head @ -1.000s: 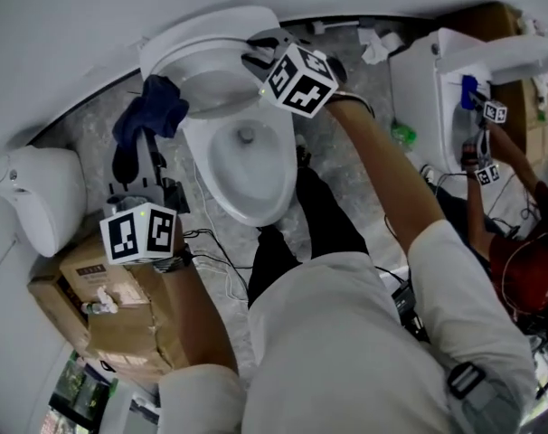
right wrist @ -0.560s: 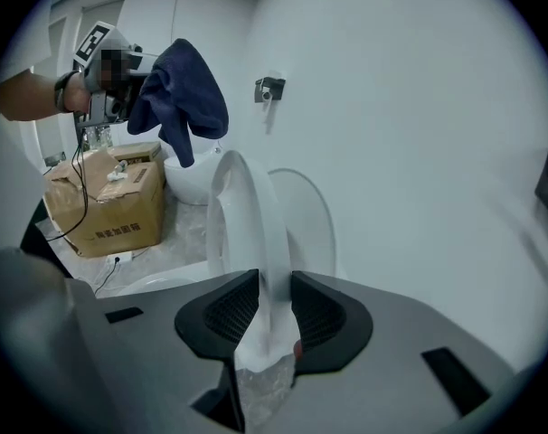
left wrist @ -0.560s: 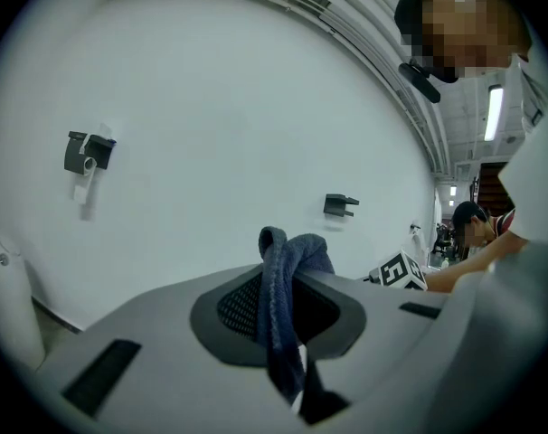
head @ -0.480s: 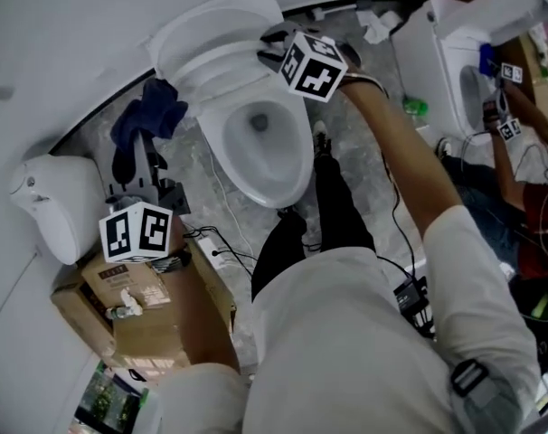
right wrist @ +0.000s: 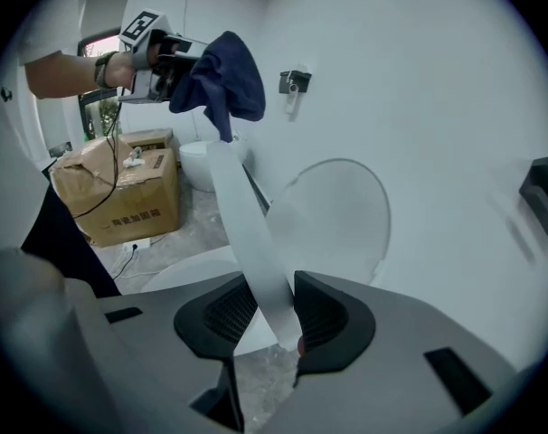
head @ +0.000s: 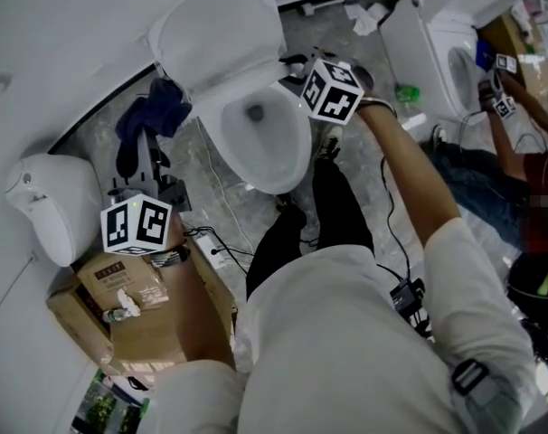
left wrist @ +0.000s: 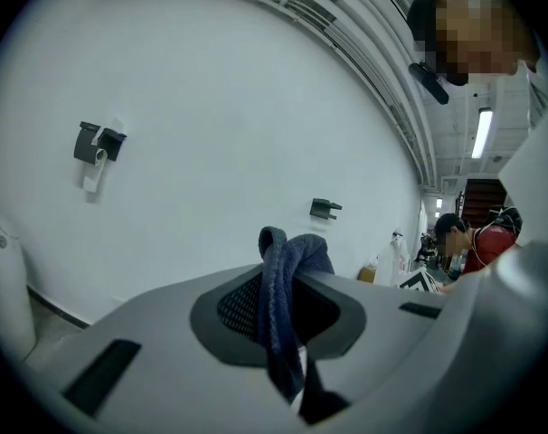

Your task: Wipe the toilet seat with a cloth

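Landmark: the toilet bowl (head: 260,143), open, in the middle of the head view.
Right gripper: the right gripper (right wrist: 274,319) is clamped tight on the toilet seat (right wrist: 256,260). The white band of the seat runs up between both jaws, and both pads press on it.
Right gripper, place: at the bowl's upper right rim (head: 290,63), with its marker cube (head: 333,90) just below.
Toilet seat: lifted off the bowl and standing steeply, just in front of the raised lid (head: 215,34).
Change at the bowl: a second ago seat and lid lay tilted over the back half of the bowl. Now they're tipped back and far more of the bowl shows.
Change, right gripper: it has swung from above the back rim out to the bowl's right side, seat still in its grip.
Left gripper: the left gripper (left wrist: 283,287) is pinched on the blue cloth (left wrist: 288,306), which bunches above the jaws and hangs down between them.
Cloth, place: left of the bowl (head: 152,120), clear of the seat and not touching it.
Change, left gripper: it stays left of the bowl, cloth still in its jaws.
Cardboard box: the cardboard box (head: 120,306) sits lower left of the bowl, under the left arm.
Second person: a person (head: 518,188) is far right of the bowl, at another white fixture.
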